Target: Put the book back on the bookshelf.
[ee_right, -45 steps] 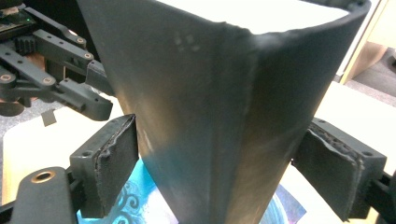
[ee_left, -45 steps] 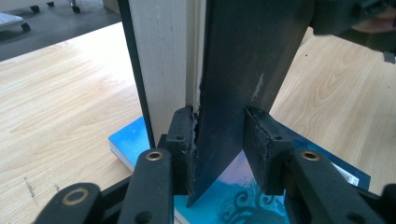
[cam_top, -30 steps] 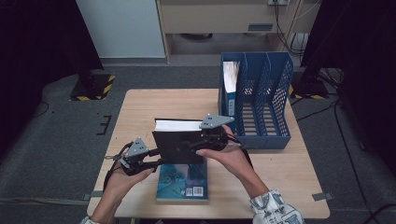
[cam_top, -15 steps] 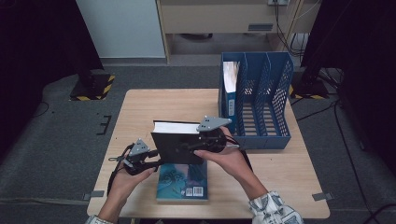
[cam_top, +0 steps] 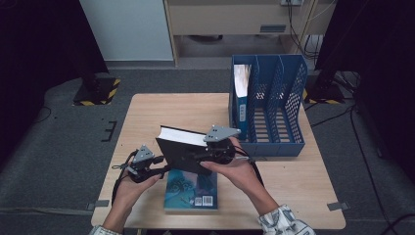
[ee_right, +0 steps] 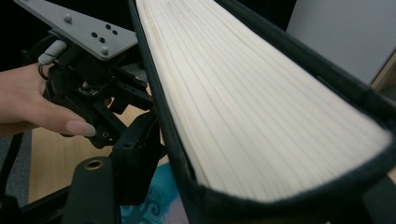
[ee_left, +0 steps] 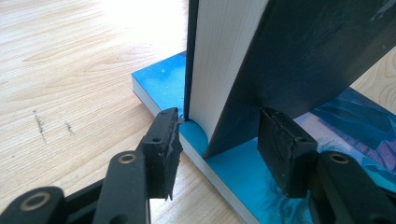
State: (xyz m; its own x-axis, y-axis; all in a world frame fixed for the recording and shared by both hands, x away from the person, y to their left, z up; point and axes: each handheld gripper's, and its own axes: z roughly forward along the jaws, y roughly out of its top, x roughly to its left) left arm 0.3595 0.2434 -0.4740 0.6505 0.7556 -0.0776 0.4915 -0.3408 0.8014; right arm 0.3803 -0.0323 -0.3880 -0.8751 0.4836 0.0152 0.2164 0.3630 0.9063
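A thick black book (cam_top: 177, 148) stands tilted on one lower corner on a blue paperback (cam_top: 191, 192) that lies flat near the table's front edge. My right gripper (cam_top: 198, 156) is shut on the black book's right side; in the right gripper view its page edges (ee_right: 261, 93) run between the jaws. My left gripper (cam_top: 164, 170) is at the book's lower left corner. In the left gripper view that corner (ee_left: 219, 135) sits between the open pads (ee_left: 163, 144), with a gap at the right pad, above the blue paperback (ee_left: 243, 172).
A blue mesh file rack (cam_top: 276, 147) with three slots stands at the table's right rear, a blue-spined book (cam_top: 241, 85) upright in its left slot. Bare wooden tabletop (cam_top: 161, 110) stretches left and behind the books. Cables trail from both grippers.
The black book has tipped slightly, its left end lower than before. Both hands have stayed almost in place.
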